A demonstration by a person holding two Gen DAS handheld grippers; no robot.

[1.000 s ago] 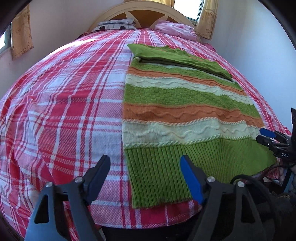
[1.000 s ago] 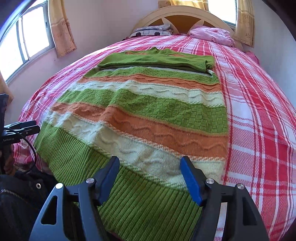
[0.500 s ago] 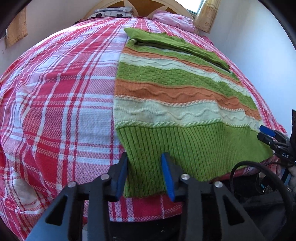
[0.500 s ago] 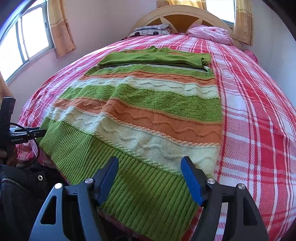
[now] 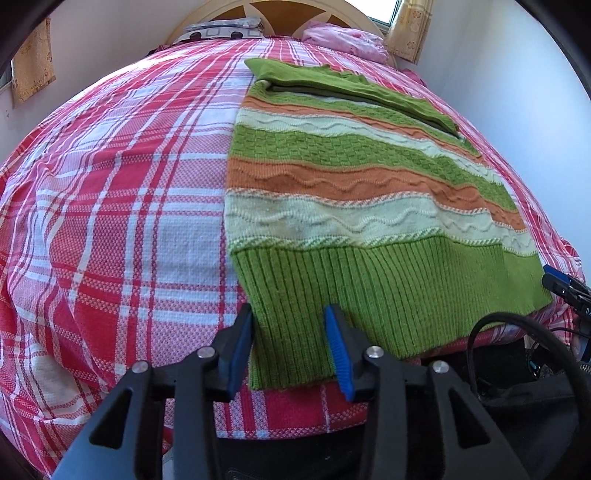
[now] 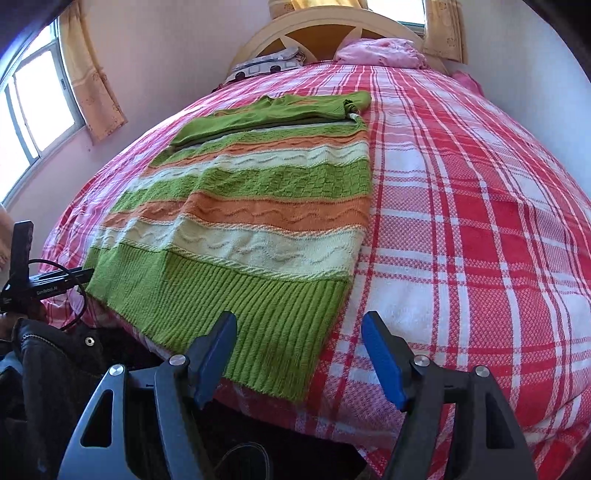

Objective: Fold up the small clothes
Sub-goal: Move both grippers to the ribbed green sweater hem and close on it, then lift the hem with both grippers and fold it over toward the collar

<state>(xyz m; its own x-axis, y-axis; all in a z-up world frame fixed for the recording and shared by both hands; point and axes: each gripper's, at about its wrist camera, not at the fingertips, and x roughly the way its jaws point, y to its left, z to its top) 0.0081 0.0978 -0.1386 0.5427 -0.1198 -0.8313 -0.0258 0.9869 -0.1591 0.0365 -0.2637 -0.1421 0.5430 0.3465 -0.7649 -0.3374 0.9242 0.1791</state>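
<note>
A knitted sweater [image 5: 351, 229] striped green, orange and cream lies flat on the bed, its sleeves folded across the far end and its ribbed green hem nearest me. My left gripper [image 5: 288, 343] hovers at the hem's near left corner. Its jaws are opening, with the corner of the hem lying flat between them and not pinched. In the right wrist view the same sweater [image 6: 258, 221] shows its near right corner. My right gripper [image 6: 299, 350] stands open astride that corner, one finger [image 6: 216, 350] over the ribbing, the other over the sheet.
A red and white plaid sheet [image 6: 461, 221] covers the bed. A headboard [image 6: 325, 33], a patterned pillow [image 6: 269, 62] and pink bedding [image 6: 380, 51] sit at the far end. A curtained window [image 6: 33, 110] is at left. A black jacket and cable [image 5: 517, 362] hang at the bed's near edge.
The left jaws closed from wide to narrow around the hem's left corner, then eased apart slightly. The right gripper slid right to the hem's right corner and rolled, still open.
</note>
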